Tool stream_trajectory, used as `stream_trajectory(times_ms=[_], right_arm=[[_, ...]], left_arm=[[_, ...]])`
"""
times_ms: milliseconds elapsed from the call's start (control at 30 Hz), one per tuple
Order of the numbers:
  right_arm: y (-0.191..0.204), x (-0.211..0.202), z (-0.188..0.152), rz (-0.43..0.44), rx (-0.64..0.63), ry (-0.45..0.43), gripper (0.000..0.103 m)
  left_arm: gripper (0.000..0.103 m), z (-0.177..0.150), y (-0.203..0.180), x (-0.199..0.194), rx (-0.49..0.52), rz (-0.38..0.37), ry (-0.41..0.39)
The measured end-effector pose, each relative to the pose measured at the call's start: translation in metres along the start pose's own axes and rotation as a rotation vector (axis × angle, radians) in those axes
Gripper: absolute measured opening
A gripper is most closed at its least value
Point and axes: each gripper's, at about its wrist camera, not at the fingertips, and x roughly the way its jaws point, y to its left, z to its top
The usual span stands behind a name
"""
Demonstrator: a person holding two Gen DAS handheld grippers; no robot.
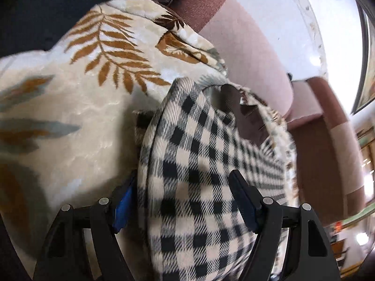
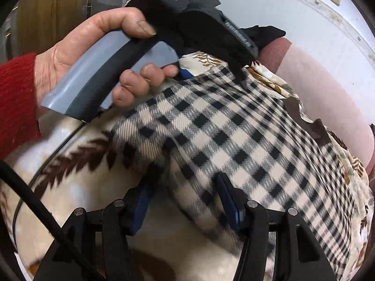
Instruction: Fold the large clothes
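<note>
Checked shirt [image 1: 187,164] lies bunched on the leaf blanket [image 1: 70,93] over the sofa. Left gripper [image 1: 185,201] clamps a thick fold to anchor it; right gripper [image 2: 185,201] straddles another fold, jaws apart, grip unclear.

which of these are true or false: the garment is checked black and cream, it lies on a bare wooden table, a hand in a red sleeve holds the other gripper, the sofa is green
1. The checked garment is black and cream. True.
2. It lies on a bare wooden table. False: it lies on a leaf-print blanket.
3. A hand in a red sleeve holds the left gripper. True.
4. The sofa is green. False: it is pinkish brown.
</note>
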Motion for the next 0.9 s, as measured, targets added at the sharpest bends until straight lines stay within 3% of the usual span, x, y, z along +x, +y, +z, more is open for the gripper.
stream_trajectory(times_ms=[100,200,233,267,333,367,467,567,700,900], right_arm=[[0.007,0.009,0.011,-0.018,-0.033,0.002,0.06],[0.01,0.014,0.018,-0.022,-0.041,0.004,0.058],[0.011,0.016,0.021,-0.017,-0.04,0.004,0.054],[0.012,0.017,0.023,0.0,-0.042,0.006,0.043],[0.019,0.016,0.025,0.007,-0.056,0.007,0.025],[0.022,0.014,0.025,-0.001,-0.065,0.002,0.015],[0.019,0.005,0.027,0.01,-0.025,-0.013,0.008],[0.003,-0.014,0.027,0.024,0.054,-0.047,0.007],[-0.027,-0.051,0.02,0.016,0.167,-0.121,0.007],[-0.096,-0.108,-0.011,-0.052,0.345,-0.191,0.007]], left_arm=[[0.074,0.005,0.002,0.006,-0.012,-0.048,0.002],[0.074,0.009,-0.004,0.014,0.011,-0.043,0.01],[0.073,0.01,-0.007,0.016,0.023,-0.033,0.012],[0.068,0.01,-0.01,0.018,0.034,-0.014,0.011],[0.018,0.009,-0.011,0.021,0.03,0.033,0.028],[0.017,0.007,-0.011,0.021,0.012,0.036,0.035],[0.014,0.005,-0.022,0.012,0.009,0.074,0.004],[0.013,0.006,-0.051,-0.003,0.064,0.125,-0.017],[0.012,0.012,-0.1,-0.015,0.106,0.14,-0.023],[0.012,0.003,-0.209,0.014,0.263,0.186,-0.022]])
